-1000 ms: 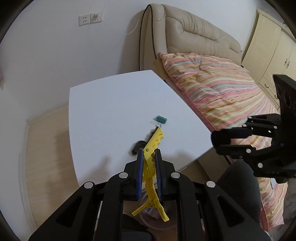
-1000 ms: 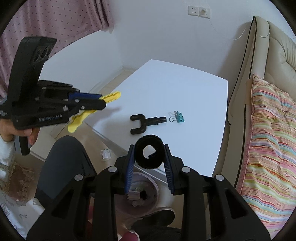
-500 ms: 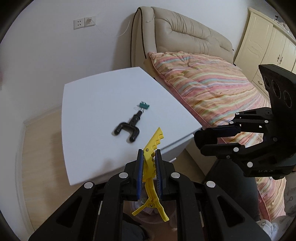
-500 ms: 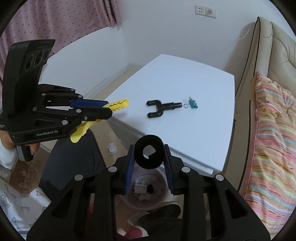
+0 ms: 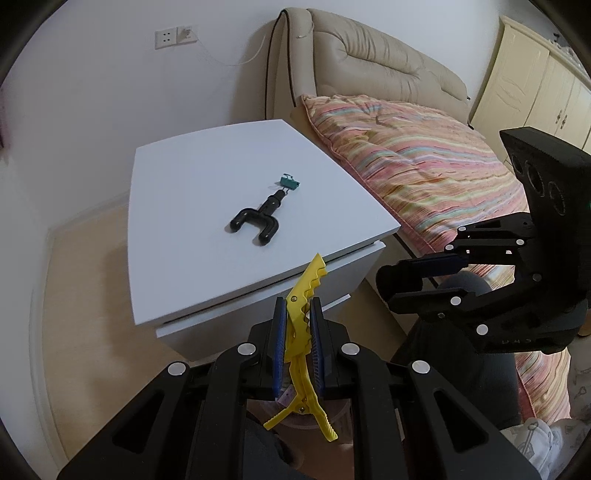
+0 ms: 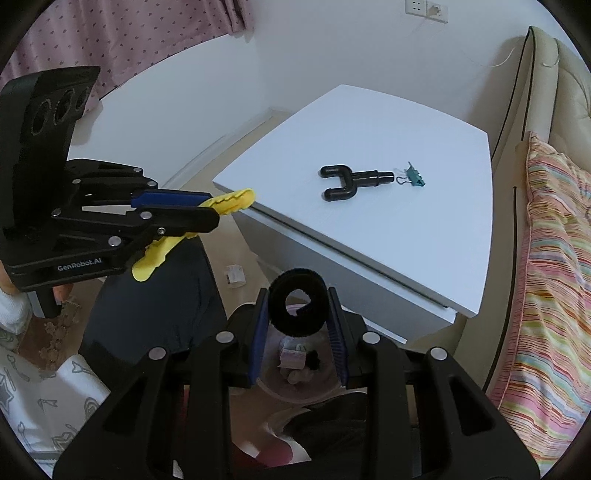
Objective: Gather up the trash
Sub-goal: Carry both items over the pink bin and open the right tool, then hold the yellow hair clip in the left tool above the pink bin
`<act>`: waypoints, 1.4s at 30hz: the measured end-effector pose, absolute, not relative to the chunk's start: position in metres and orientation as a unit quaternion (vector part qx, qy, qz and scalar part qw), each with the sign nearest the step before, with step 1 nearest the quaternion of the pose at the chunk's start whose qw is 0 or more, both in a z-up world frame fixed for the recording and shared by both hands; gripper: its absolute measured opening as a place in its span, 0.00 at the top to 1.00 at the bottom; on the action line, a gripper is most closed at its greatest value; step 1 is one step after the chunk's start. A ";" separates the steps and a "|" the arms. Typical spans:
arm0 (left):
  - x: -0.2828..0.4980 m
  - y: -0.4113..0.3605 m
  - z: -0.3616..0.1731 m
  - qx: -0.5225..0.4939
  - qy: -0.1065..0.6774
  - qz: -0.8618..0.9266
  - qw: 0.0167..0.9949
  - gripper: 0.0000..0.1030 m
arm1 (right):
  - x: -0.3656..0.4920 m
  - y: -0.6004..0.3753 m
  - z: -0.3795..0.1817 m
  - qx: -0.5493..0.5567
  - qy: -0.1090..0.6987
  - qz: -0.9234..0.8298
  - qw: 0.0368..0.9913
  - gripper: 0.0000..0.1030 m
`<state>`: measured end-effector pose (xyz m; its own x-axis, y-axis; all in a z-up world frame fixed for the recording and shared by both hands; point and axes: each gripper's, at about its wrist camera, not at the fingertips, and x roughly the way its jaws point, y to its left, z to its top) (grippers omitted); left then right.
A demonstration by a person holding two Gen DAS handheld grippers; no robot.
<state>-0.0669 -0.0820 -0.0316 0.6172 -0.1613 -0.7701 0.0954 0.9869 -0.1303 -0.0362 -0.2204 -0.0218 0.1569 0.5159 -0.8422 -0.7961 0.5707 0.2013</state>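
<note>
Closest to you, your left gripper has its blue pads pinched tight on a yellow toothed clip, with the serrated end poking up and forward and the two handle tails sticking out underneath. Your right gripper is clamped on a black coiled strap roll, sitting upright between the pads, squeezed from both sides.

Just below the right gripper's fingers you can see a pale round bin with a few scraps in it, including a small pale wrapper and something dark. Both grippers sit on the near side of the table, off its edge, over your dark trouser leg. A small white scrap lies on the floor near the table's corner.

Further out, the white table has two things on it: a black Y-shaped plastic piece, and right at the tip of its stem, a small teal binder clip.

Beyond that, on the right, there's a striped quilt against a beige padded headboard, and a wall socket on the white wall behind the table.
</note>
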 end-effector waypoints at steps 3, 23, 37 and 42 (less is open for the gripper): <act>-0.072 -0.077 -0.030 -0.045 0.430 -0.068 0.899 0.88 | -0.038 -0.217 -0.025 -0.149 0.480 0.443 0.742 0.71; -0.073 -0.073 -0.027 -0.051 0.427 -0.069 0.900 0.88 | -0.033 -0.211 -0.033 -0.130 0.489 0.448 0.737 0.07; -0.071 -0.085 -0.030 -0.043 0.429 -0.085 0.898 0.88 | -0.030 -0.230 -0.028 -0.108 0.489 0.426 0.753 0.03; -0.069 -0.094 -0.029 -0.034 0.431 -0.094 0.897 0.88 | -0.025 -0.246 -0.024 -0.100 0.489 0.407 0.765 0.03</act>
